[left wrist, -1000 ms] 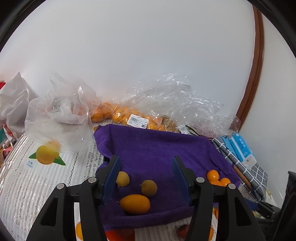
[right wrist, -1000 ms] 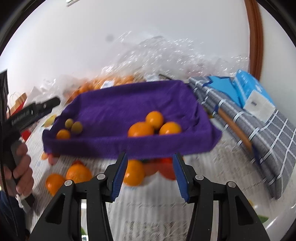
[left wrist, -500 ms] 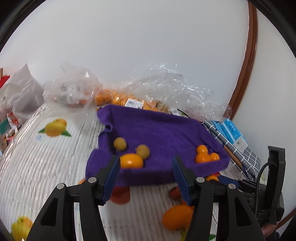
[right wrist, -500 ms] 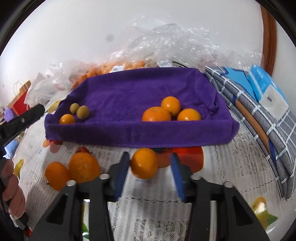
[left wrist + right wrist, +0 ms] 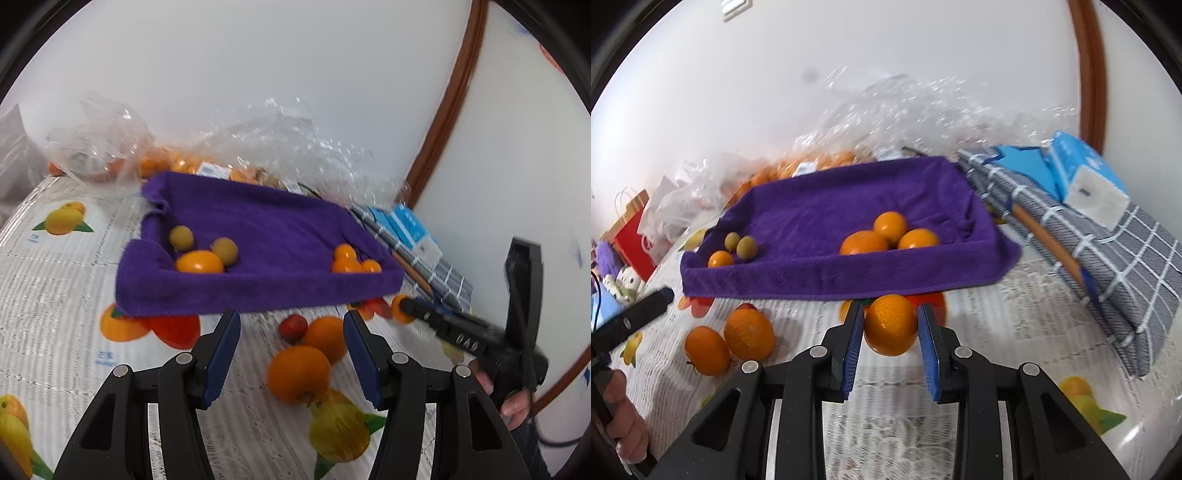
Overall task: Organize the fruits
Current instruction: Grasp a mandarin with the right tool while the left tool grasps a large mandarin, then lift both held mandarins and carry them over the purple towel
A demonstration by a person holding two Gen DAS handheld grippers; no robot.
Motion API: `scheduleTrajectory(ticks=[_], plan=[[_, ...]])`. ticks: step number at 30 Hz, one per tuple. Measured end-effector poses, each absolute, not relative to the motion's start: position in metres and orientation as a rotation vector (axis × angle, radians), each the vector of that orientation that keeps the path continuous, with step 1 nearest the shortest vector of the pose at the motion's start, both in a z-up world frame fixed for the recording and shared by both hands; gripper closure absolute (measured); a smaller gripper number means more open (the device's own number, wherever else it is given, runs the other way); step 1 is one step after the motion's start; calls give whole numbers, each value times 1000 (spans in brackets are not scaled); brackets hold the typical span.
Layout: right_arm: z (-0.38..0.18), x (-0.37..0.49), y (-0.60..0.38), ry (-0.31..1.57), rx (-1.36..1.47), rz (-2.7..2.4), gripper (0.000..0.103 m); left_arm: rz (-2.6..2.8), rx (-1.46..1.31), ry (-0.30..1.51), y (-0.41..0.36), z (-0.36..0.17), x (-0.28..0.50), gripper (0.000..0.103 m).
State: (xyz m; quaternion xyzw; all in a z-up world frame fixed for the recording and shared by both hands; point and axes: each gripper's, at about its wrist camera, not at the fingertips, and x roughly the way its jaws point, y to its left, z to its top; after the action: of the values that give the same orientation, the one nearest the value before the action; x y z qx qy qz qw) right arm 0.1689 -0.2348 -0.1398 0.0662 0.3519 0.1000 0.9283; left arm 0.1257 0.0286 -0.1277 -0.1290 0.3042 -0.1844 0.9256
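Observation:
A purple towel-lined tray [image 5: 280, 221] [image 5: 849, 206] holds three oranges [image 5: 886, 236] at its right and two green fruits and a small orange one [image 5: 199, 262] at its left. My right gripper [image 5: 890, 325] is shut on an orange [image 5: 890, 325] just in front of the tray. My left gripper [image 5: 291, 332] is open and empty, above two loose oranges [image 5: 299, 373] and a small red fruit [image 5: 293, 326] on the table. The right gripper [image 5: 408, 306] also shows in the left wrist view.
Clear plastic bags of oranges [image 5: 177, 162] lie behind the tray. A checked grey cloth [image 5: 1108, 251] with a blue tissue pack [image 5: 1082, 173] lies to the right. A red bag [image 5: 631, 229] stands far left. Two loose oranges [image 5: 731, 343] lie front left.
My right gripper has closed around the orange in front of the tray. My left gripper has pulled back from the tray and now looks over the loose oranges.

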Motion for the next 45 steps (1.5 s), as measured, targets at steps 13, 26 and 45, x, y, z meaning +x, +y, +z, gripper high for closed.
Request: scheduleTrajectory(ticks=[13,26,45], plan=[[-140,163,-247,712,181,195,73,-446,-183,757,3,-145,133,49],[-144,166,-246,721,175,184,73,-400,-206,775,10,-147,134,64],[-146,166,-250,716,203,190,73,-409,-191,757,7,-145,131,64]])
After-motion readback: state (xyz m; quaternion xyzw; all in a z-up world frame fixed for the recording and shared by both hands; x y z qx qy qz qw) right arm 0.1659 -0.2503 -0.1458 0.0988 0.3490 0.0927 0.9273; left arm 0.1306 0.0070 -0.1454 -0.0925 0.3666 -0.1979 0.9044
